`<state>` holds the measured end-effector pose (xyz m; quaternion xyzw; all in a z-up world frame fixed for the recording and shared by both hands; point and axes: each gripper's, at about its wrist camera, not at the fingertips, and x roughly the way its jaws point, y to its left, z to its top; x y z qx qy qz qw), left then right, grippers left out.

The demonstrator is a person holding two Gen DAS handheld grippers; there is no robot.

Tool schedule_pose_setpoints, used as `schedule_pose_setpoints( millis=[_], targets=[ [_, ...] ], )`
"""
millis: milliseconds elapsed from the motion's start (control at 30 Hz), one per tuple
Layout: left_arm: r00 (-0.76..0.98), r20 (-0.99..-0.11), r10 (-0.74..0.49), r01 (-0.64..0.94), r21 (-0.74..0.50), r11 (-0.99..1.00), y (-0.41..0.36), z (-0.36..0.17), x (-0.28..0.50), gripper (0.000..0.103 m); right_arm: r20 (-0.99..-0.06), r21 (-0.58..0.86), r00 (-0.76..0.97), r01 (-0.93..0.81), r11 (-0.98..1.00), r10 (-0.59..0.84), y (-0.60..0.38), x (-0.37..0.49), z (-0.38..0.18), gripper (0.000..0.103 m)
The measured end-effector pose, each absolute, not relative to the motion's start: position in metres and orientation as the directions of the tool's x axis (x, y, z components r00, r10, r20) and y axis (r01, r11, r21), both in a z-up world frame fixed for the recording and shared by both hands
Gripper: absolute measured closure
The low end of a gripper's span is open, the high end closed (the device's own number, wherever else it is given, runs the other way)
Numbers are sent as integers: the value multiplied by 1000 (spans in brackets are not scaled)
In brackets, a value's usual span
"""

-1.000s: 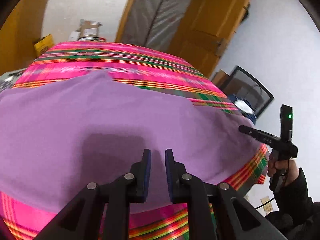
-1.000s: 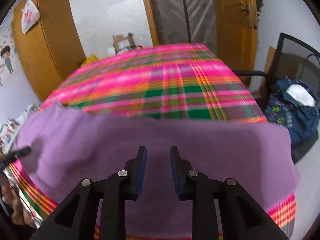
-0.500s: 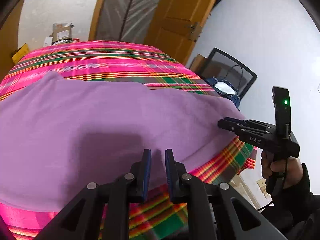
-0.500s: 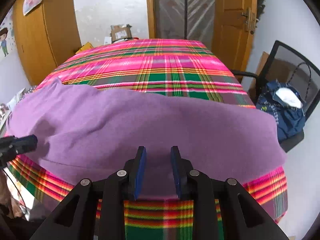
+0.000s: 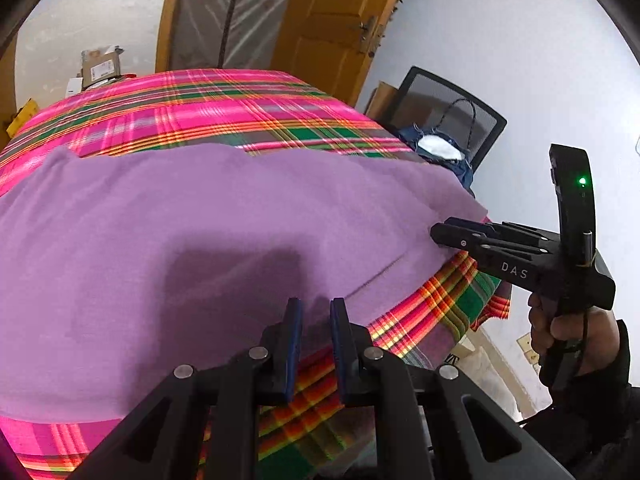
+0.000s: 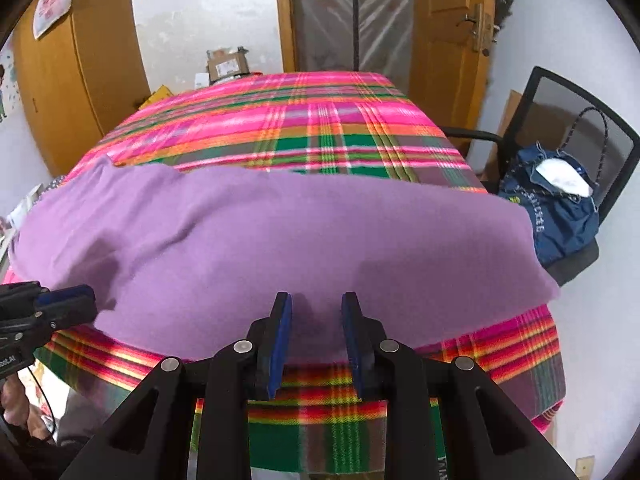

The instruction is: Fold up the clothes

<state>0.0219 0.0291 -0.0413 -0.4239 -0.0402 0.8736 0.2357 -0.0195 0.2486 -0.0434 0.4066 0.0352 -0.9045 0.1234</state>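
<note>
A purple garment [image 5: 200,240] lies spread flat across the near part of a table covered in a pink, green and orange plaid cloth [image 5: 224,96]; it also shows in the right wrist view [image 6: 280,232]. My left gripper [image 5: 314,308] is open and empty just above the garment's near edge. My right gripper [image 6: 314,304] is open and empty over the near hem. The right gripper also shows in the left wrist view [image 5: 440,234] at the garment's right corner. The left gripper shows at the left edge of the right wrist view [image 6: 80,300].
A black mesh chair [image 6: 576,120] with a blue bag [image 6: 556,212] stands right of the table. Wooden doors [image 6: 452,40] and a plastic-covered doorway are behind it. A cardboard box [image 6: 226,64] sits beyond the far edge. A wooden cabinet [image 6: 60,80] stands at the left.
Both grippers have drawn back toward the near table edge and turned; more of the plaid overhang shows below. The right gripper's jaws have widened slightly. The garment lies still.
</note>
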Motion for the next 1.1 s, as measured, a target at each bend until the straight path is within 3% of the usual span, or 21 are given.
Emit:
schedule_pose_setpoints(
  millis=[1100],
  targets=[
    [-523,-738,425,-384,-241,-891,44,-43,20,88,-740,-29,-651,281,-959,-168,247,-14,-48,76]
  ],
)
